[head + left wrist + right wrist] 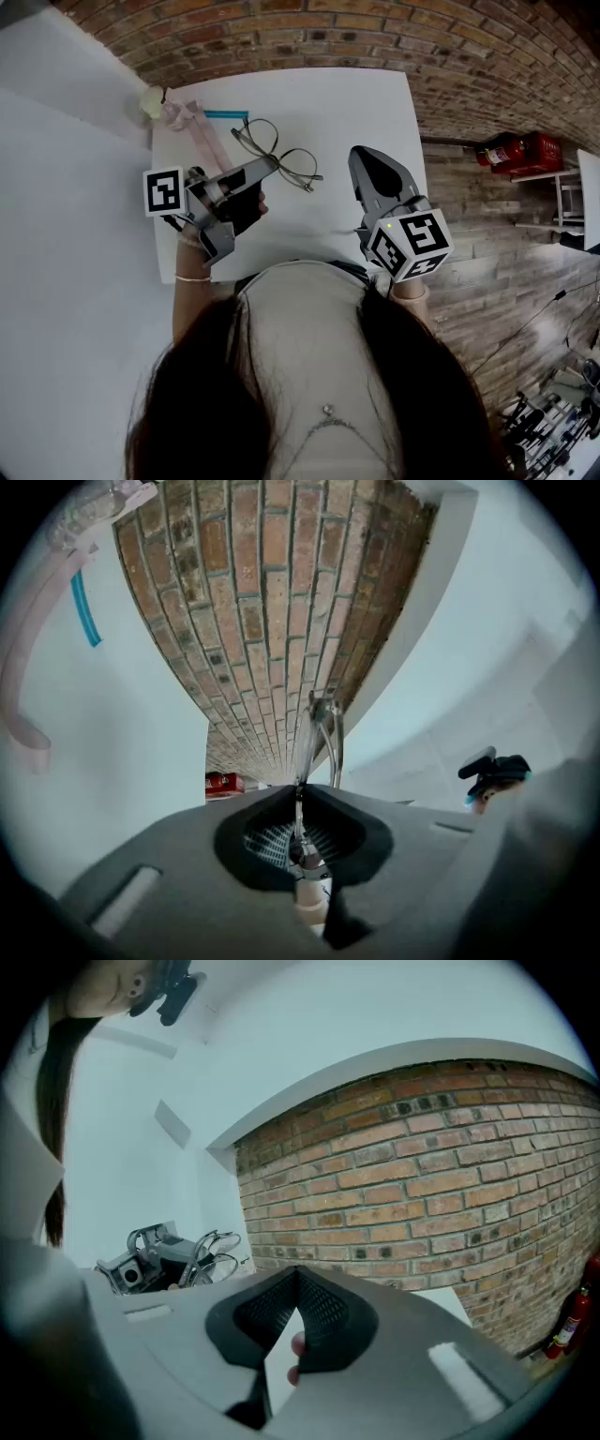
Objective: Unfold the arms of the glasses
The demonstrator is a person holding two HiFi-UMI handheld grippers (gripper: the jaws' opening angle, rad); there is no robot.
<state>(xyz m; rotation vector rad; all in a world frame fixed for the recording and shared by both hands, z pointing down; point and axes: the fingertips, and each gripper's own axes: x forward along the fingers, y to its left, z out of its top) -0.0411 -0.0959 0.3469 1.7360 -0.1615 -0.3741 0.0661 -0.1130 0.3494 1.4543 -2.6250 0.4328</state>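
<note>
Thin metal-framed glasses (281, 155) are held up over the white table (366, 103). My left gripper (270, 166) is shut on one wire arm of the glasses at their near left side. In the left gripper view the wire (302, 789) runs out from between the closed jaws of that gripper (300, 797) up to the frame (323, 728). My right gripper (362, 155) hovers to the right of the glasses, apart from them, with its jaws closed and nothing between them. The right gripper view shows its jaw tips (295, 1274) together and the glasses (211, 1252) far off at the left.
A pink strap (199, 129) and a blue stick (225, 114) lie at the table's far left corner, beside a pale lump (150, 101). A brick surface borders the table's far and right sides. A red fire extinguisher (511, 150) lies at the right.
</note>
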